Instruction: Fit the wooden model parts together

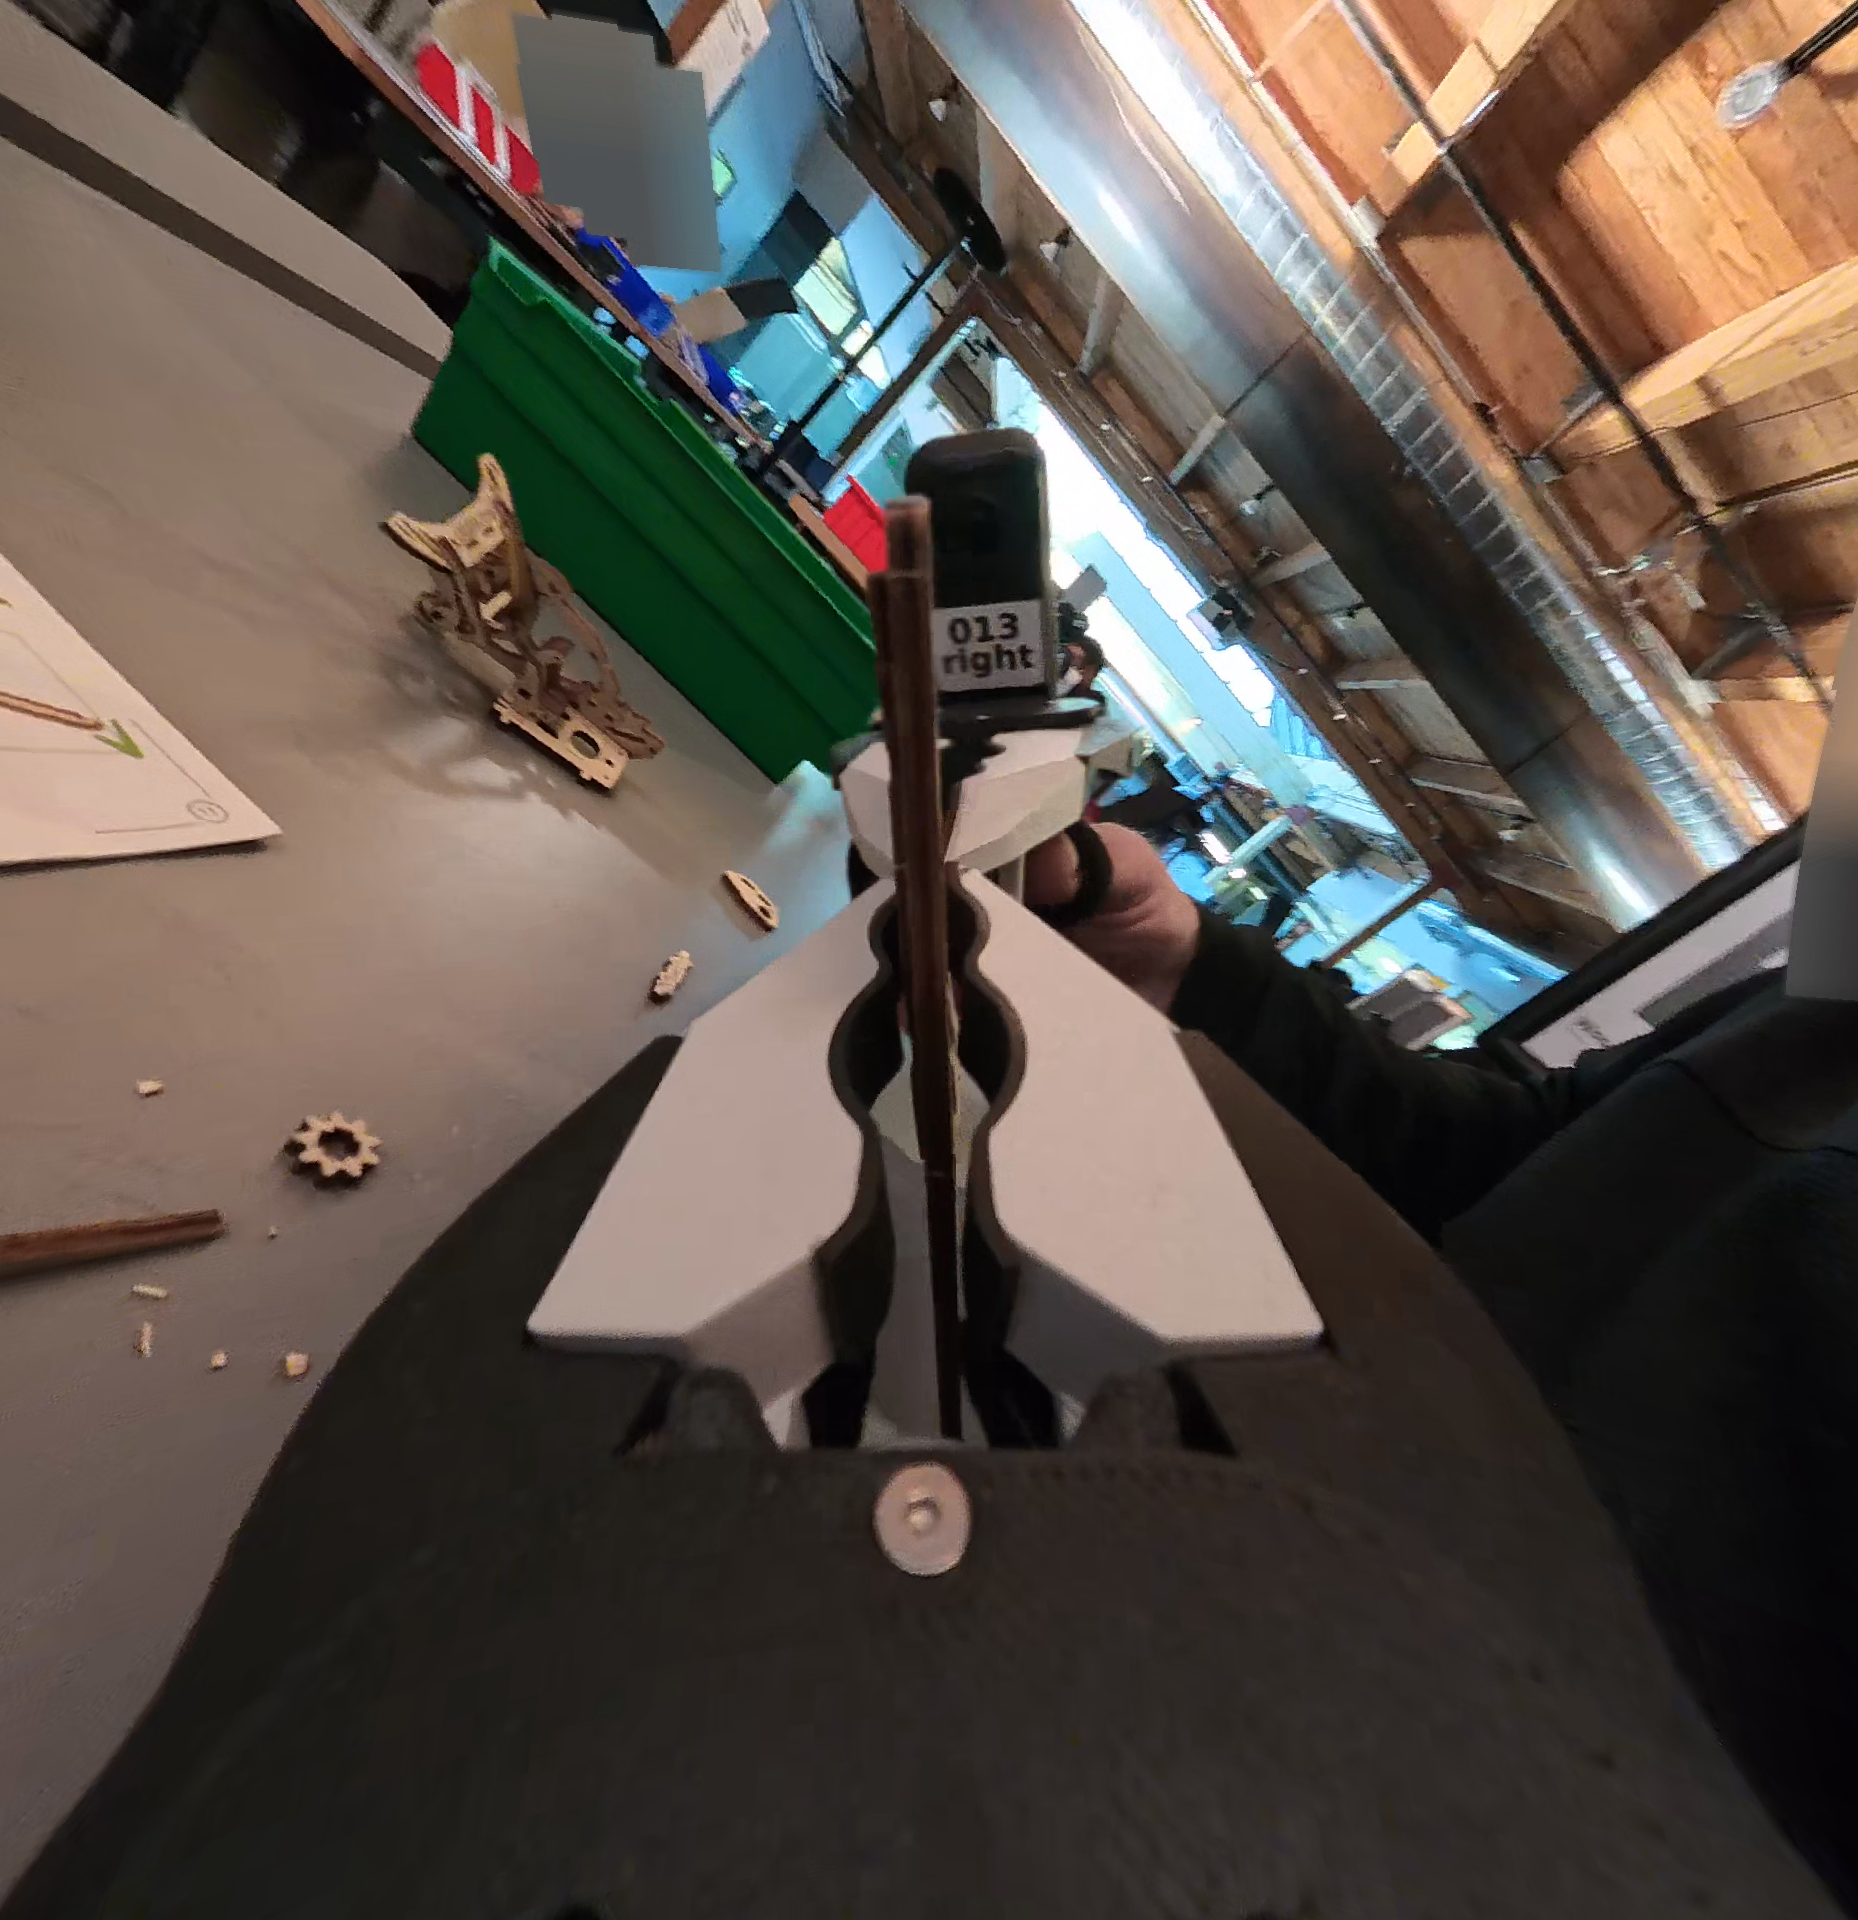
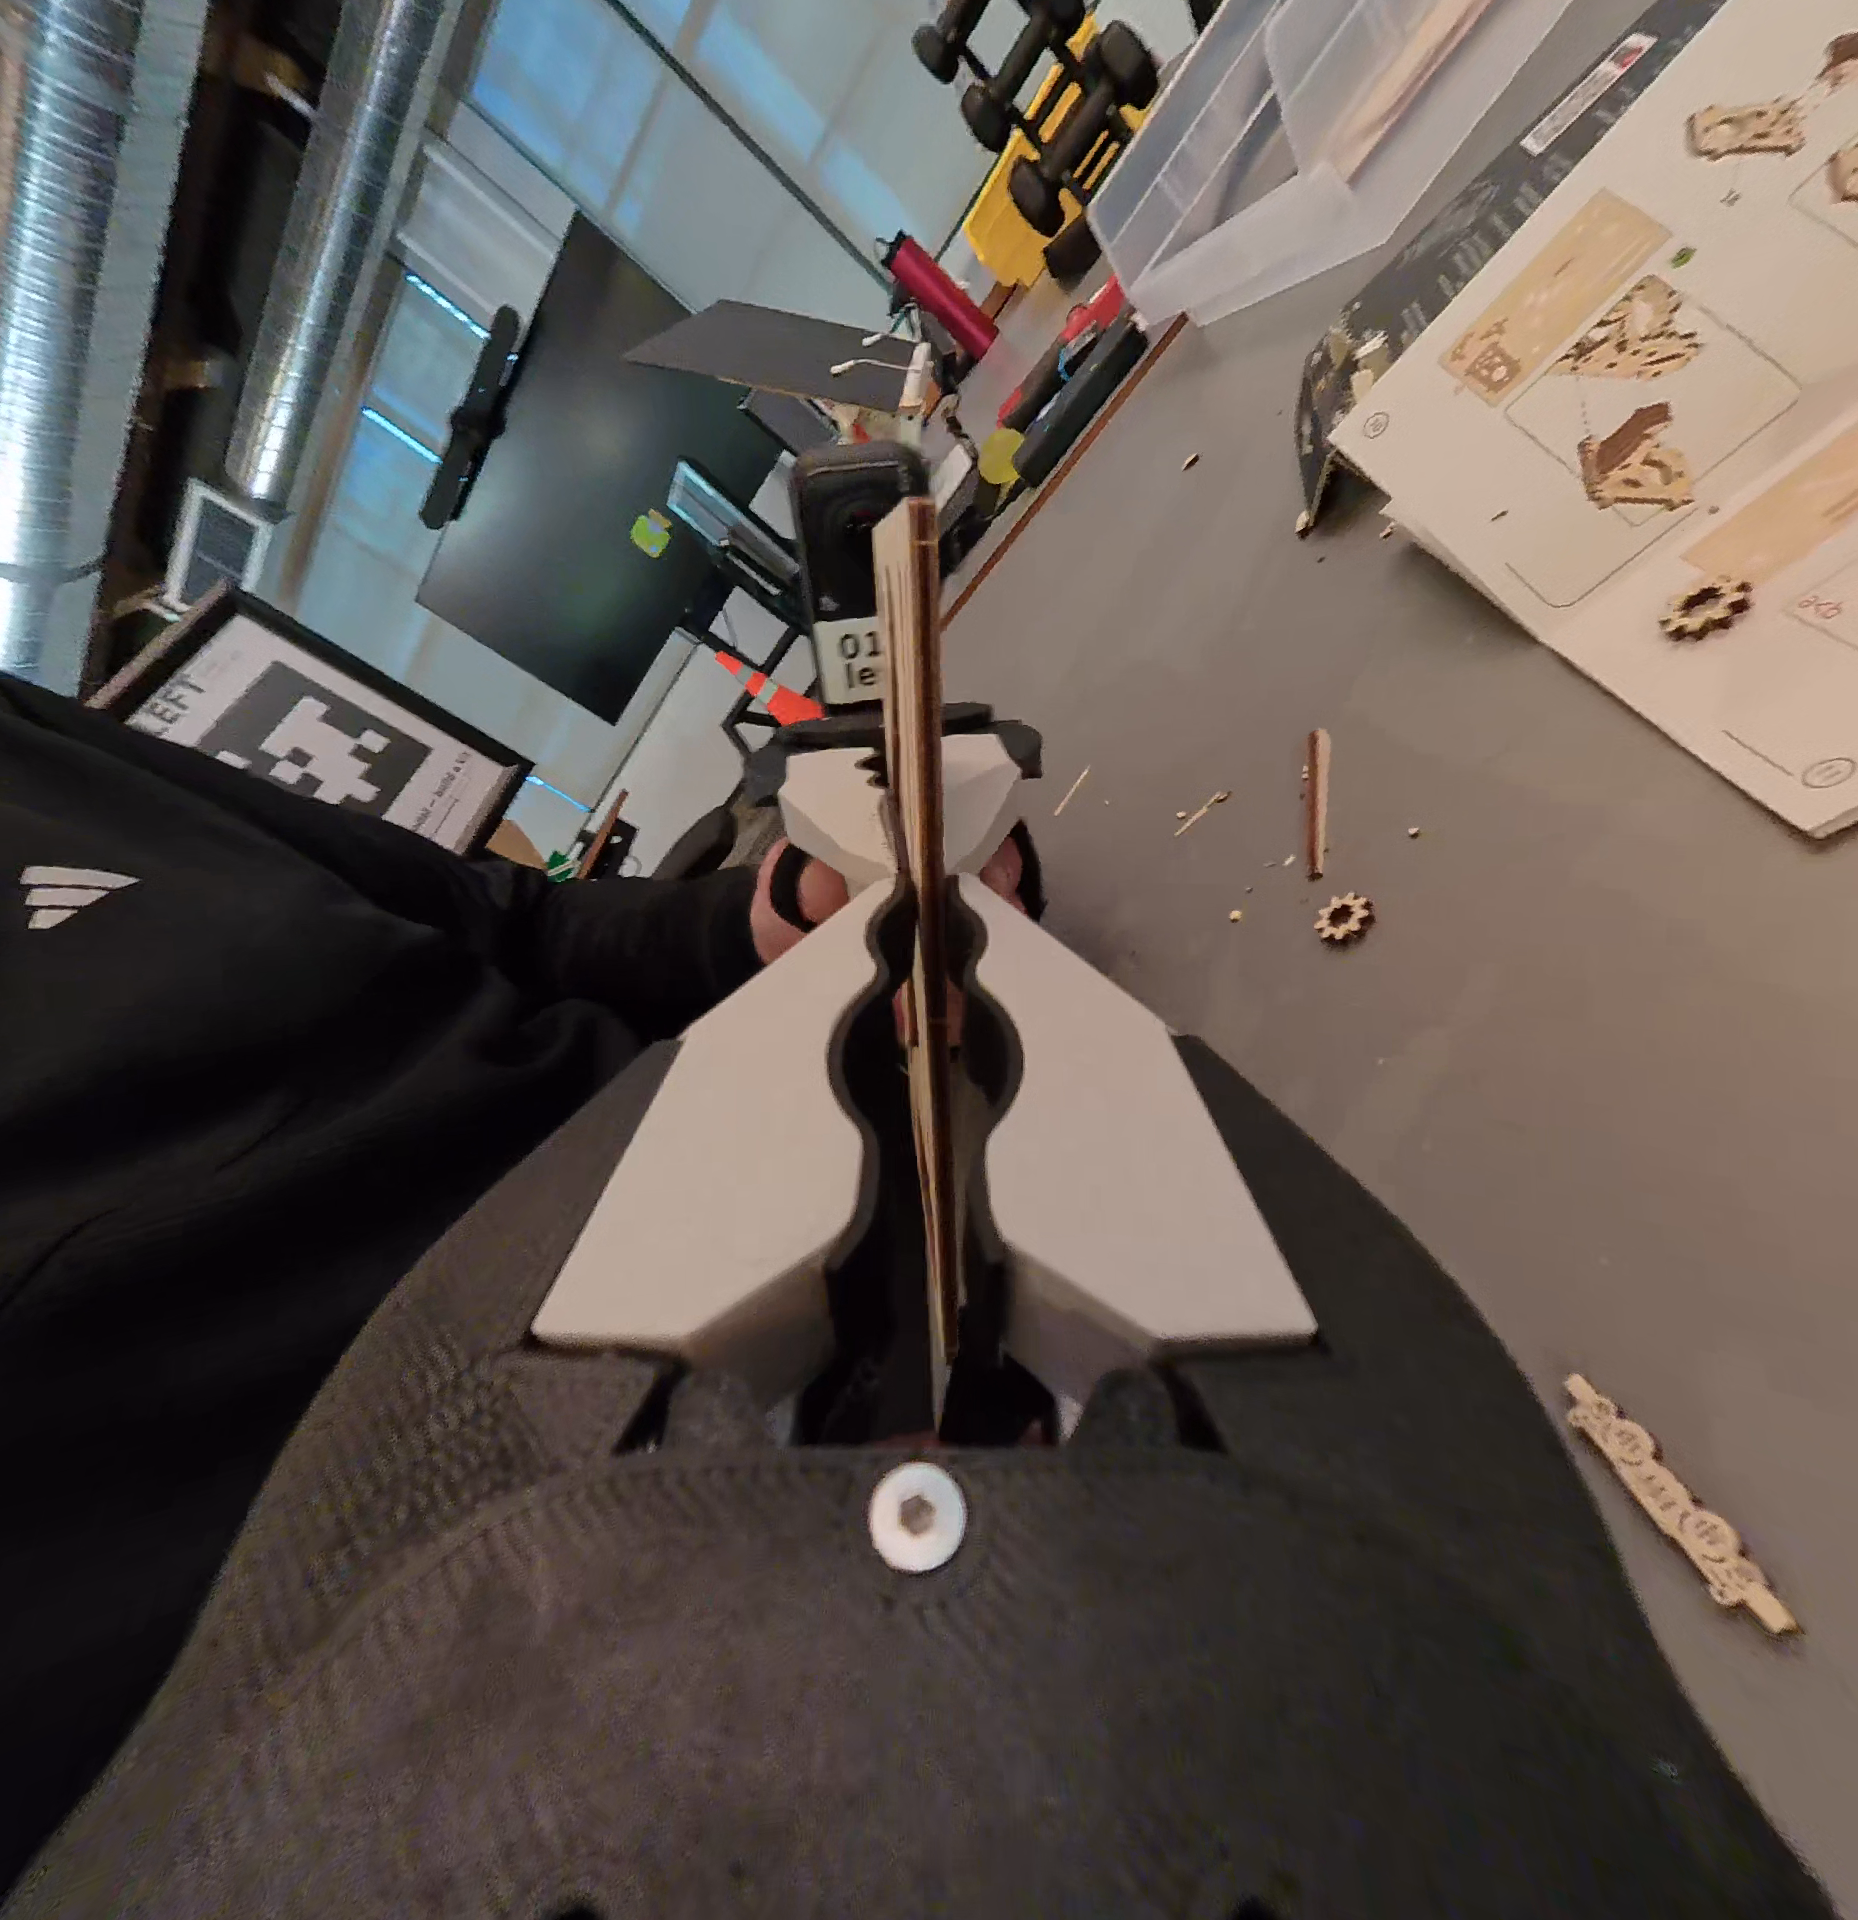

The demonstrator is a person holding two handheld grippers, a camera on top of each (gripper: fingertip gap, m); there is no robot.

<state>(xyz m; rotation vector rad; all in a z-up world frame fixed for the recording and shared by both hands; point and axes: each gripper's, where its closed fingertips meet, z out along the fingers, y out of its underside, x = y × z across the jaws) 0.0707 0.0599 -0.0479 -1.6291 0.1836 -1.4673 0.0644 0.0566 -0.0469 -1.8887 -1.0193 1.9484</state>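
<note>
Both my jaws pinch one thin wooden sheet (image 1: 920,904) edge-on, left gripper (image 1: 920,914) and right gripper (image 2: 920,914) nose to nose, held above the grey surface (image 1: 405,935). On it: part-built wooden model (image 1: 520,634), loose gear (image 1: 333,1146), instruction sheet (image 2: 1631,499).

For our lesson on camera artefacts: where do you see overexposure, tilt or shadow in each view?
Left wrist view: windows blown out behind the right gripper; horizon tilted; half-built wooden model casts a soft shadow. Right wrist view: table tilted steeply, edges bent by the wide lens; thin wooden sheet sharp.
</note>
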